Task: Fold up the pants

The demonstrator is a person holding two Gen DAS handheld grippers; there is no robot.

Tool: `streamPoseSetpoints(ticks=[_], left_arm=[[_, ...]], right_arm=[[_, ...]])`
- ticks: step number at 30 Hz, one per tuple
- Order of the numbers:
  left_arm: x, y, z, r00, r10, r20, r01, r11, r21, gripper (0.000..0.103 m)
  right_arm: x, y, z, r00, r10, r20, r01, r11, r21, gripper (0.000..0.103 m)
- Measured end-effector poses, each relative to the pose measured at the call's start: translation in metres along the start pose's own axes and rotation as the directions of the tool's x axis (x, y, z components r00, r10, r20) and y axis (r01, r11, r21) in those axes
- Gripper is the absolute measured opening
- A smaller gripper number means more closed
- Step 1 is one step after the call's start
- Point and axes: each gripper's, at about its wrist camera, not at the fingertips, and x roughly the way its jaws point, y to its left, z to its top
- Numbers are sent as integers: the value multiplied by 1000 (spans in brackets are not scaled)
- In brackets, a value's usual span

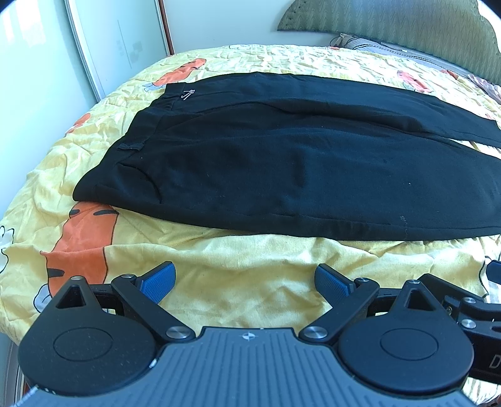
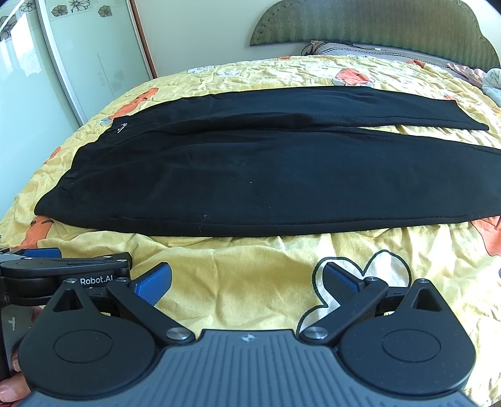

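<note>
Black pants (image 1: 281, 162) lie flat across the bed, waistband to the left, both legs running right. They also show in the right wrist view (image 2: 250, 175), where the far leg's hem ends at the right. My left gripper (image 1: 245, 278) is open and empty, above the yellow bedspread just short of the pants' near edge. My right gripper (image 2: 247, 280) is open and empty, also just short of the near edge. The left gripper shows at the left edge of the right wrist view (image 2: 62, 272).
The yellow bedspread (image 1: 250, 281) with orange carrot prints covers the bed. A green headboard (image 2: 375, 28) and pillows (image 2: 360, 51) stand at the back right. A wardrobe with sliding doors (image 2: 78, 56) stands at the left.
</note>
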Motion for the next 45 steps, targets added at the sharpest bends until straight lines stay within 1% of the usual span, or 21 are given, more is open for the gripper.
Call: streamPoseSetpoints(ticks=[5, 8, 11, 13, 16, 18, 21, 24, 29, 31, 32, 34, 35, 37, 38, 39, 40, 41, 42, 43, 45], left_arm=[[1, 3, 7, 1000, 5, 17, -5, 1000, 12, 97], [0, 16, 19, 999, 9, 50, -9, 1000, -4, 98], [4, 36, 39, 998, 11, 65, -9, 999, -33, 98], [10, 51, 57, 997, 25, 74, -21, 998, -52, 98], [23, 73, 82, 994, 67, 88, -61, 996, -71, 97], [33, 86, 100, 991, 94, 93, -87, 993, -82, 96], [48, 104, 125, 989, 117, 94, -107, 989, -105, 96], [65, 117, 147, 990, 116, 75, -105, 985, -135, 95], [97, 126, 185, 992, 123, 42, -116, 983, -142, 97], [111, 127, 200, 994, 110, 21, -106, 984, -144, 97], [119, 127, 209, 995, 98, 15, -94, 984, -150, 97], [133, 125, 223, 997, 77, -11, -77, 984, -158, 97], [141, 126, 230, 997, 68, -26, -71, 983, -169, 97], [159, 129, 245, 998, 38, -52, -47, 980, -195, 96], [167, 130, 252, 997, 28, -72, -43, 976, -215, 96], [175, 134, 259, 996, 4, -90, -26, 968, -250, 95], [182, 138, 266, 994, -42, -98, 12, 957, -289, 96], [189, 143, 273, 991, -86, -107, 46, 944, -328, 95], [197, 148, 278, 984, -130, -122, 75, 922, -380, 94], [204, 153, 283, 974, -182, -131, 108, 892, -439, 94], [215, 161, 288, 949, -288, -125, 181, 827, -533, 94]], right_arm=[[3, -2, 9, 1000, 28, 5, -28, 1000, -3, 103], [2, -6, 34, 991, 108, 76, -104, 993, -60, 103], [5, -8, 73, 954, 234, 188, -203, 965, -167, 103], [18, 2, 104, 931, 298, 212, -228, 926, -300, 103], [53, 22, 151, 920, 349, 176, -230, 848, -479, 103], [87, 32, 185, 925, 356, 132, -238, 815, -528, 103], [146, 41, 231, 912, 410, 5, -342, 766, -544, 103], [198, 50, 264, 892, 443, -86, -418, 736, -532, 103], [267, 68, 304, 865, 477, -155, -479, 693, -539, 101], [289, 74, 315, 840, 501, -208, -529, 673, -517, 87], [299, 79, 319, 830, 506, -236, -549, 664, -508, 76], [318, 85, 322, 818, 495, -294, -573, 648, -502, 68], [327, 87, 323, 814, 484, -322, -580, 642, -501, 62], [336, 89, 323, 801, 493, -340, -597, 618, -512, 50], [335, 87, 325, 782, 510, -360, -623, 602, -500, 27], [333, 87, 325, 768, 524, -368, -639, 591, -493, 17], [327, 88, 322, 778, 519, -354, -625, 582, -520, 14], [318, 90, 316, 797, 505, -331, -596, 564, -572, 9], [308, 94, 308, 817, 488, -307, -560, 545, -624, 9], [296, 99, 297, 844, 464, -268, -505, 521, -689, 9], [267, 109, 272, 882, 439, -171, -380, 450, -808, 9]])
